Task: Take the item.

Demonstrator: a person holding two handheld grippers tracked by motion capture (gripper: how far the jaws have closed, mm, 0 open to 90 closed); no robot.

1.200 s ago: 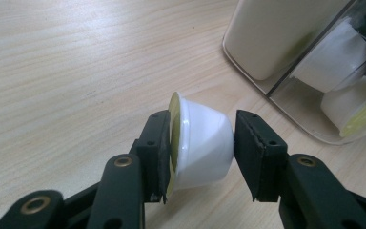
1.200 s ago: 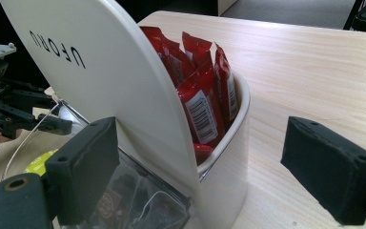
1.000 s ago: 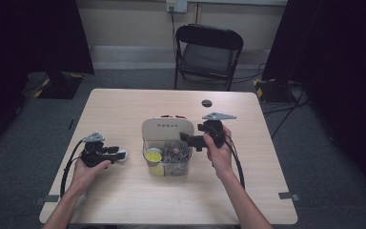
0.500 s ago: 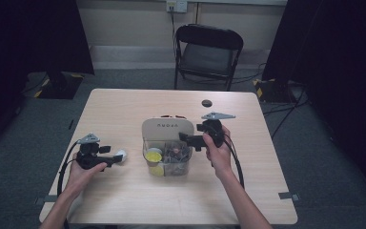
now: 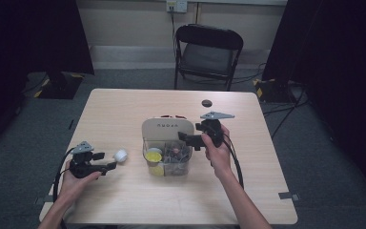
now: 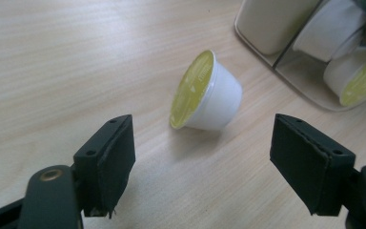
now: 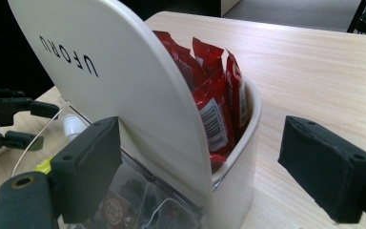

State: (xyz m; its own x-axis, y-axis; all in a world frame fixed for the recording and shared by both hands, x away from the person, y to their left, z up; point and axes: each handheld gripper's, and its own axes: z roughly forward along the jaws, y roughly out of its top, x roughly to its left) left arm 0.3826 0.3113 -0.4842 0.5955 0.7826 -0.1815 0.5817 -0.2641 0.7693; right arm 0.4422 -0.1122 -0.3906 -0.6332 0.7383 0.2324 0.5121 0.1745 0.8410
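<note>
The coffee capsule [image 6: 205, 93] lies on its side on the worktop [image 5: 124, 109], one white cup with a yellow-green lid, at the middle of the left gripper view and left of centre in the high view [image 5: 120, 154]. The left gripper [image 6: 202, 162] has its two fingers [image 6: 107, 160] spread wide, one on each side of the capsule and a little short of it, touching nothing and holding nothing. In the high view that gripper [image 5: 106, 162] sits at the lower left, just beside the capsule.

One organiser box [image 5: 167, 128] stands at the centre of the worktop. Its clear front part holds more capsules; two show at the upper right of the left gripper view, one of them with a yellow-green lid [image 6: 360, 78]. Its cream back pocket [image 7: 240, 143] holds a bunch of red sachets [image 7: 214, 90]; I count at least three, though they overlap.

The right gripper [image 7: 205, 164] hangs just right of the box in the high view [image 5: 187, 139], its fingers [image 7: 93, 167] wide apart and empty, the box's rounded cream panel between them.

One small dark disc [image 5: 206, 102] lies well apart, towards the upper right of the worktop. One folding chair [image 5: 208, 52] stands beyond it.
</note>
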